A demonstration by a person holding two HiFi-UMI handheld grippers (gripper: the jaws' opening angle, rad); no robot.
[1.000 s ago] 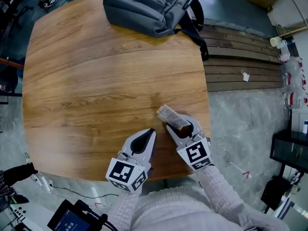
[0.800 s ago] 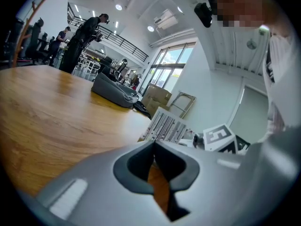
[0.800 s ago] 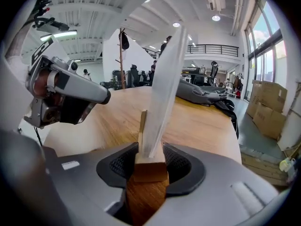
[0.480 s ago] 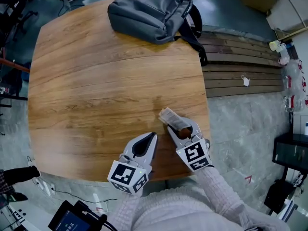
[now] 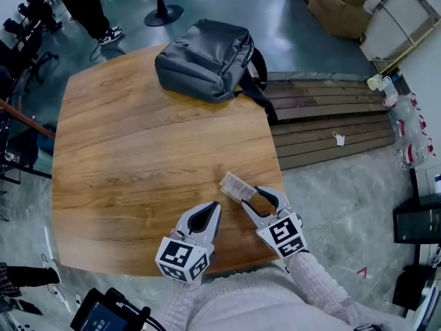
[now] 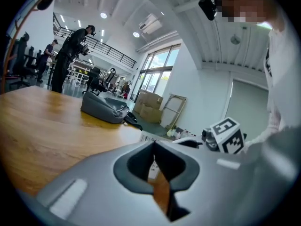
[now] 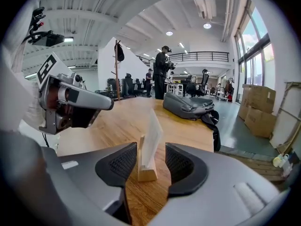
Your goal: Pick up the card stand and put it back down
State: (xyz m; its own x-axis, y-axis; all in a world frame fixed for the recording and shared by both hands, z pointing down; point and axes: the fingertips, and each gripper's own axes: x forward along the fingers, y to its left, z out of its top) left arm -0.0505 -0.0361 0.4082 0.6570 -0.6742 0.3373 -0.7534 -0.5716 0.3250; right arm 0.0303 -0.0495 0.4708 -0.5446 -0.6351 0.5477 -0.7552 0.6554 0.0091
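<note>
Standing upright on the light brown wooden table (image 5: 138,150), near its near right corner, is the small wooden card stand with a white card in its slot (image 5: 242,187). Its base rests flat on the tabletop.

- Right gripper (image 5: 256,196): the 2 jaws bracket the stand's wooden base and are opening. The left pad is just beside the base and a clear gap shows at the right pad, so neither pad presses.
- Left gripper (image 5: 216,205): just left of the right one, over the table's near edge, with its jaw tips together and nothing between them.
- Grey fabric backpack (image 5: 203,57): lies at the table's far edge, well apart from the stand, 1 strap hanging off the right side.
- Dark wooden slatted boards (image 5: 324,116): on the floor, right of the table.
- Brown cardboard boxes (image 5: 337,5): farther back on the right.
</note>
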